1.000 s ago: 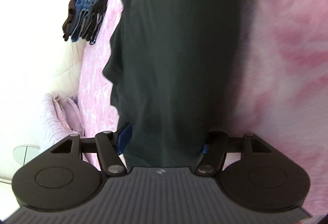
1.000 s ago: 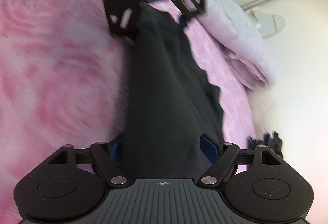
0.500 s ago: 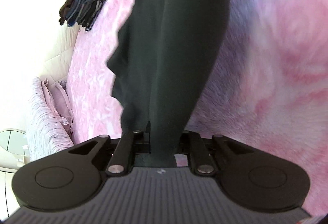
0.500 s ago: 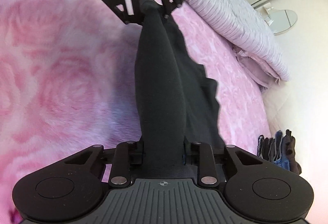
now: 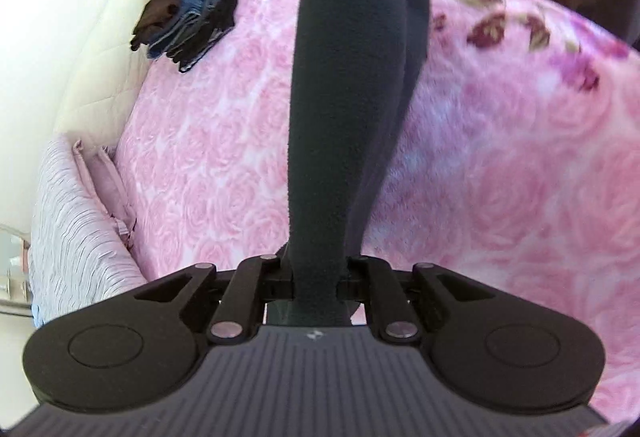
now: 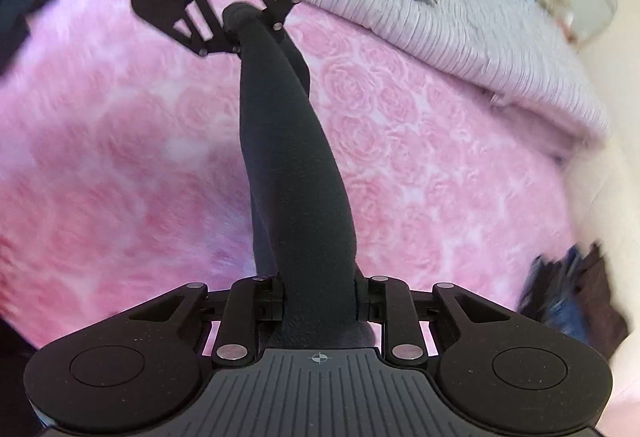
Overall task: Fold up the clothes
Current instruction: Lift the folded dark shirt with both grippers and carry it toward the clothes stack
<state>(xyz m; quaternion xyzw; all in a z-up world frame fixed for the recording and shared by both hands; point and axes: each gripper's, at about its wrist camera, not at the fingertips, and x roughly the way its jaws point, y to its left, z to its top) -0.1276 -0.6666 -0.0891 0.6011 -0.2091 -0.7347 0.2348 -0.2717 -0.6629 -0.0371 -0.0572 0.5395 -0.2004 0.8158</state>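
a dark garment (image 5: pixel 352 109) hung stretched above a bed covered by a pink rose-patterned blanket (image 5: pixel 500 177), gathered into a thick rope between two handheld grippers. the left gripper (image 5: pixel 316 281) had its jaws pinching one end of the garment. the right gripper (image 6: pixel 320 297) gripped the other end, its jaws closing on the bunched cloth between them. judging by the pictures, this garment was only lifted clear of the blanket, with no fold made yet. near the blanket's edge, by the white headboard, sat a stack of folded clothes (image 5: pixel 188 5), so part of the task looked done. a striped pillow (image 6: pixel 460 37) lay beside the blanket.
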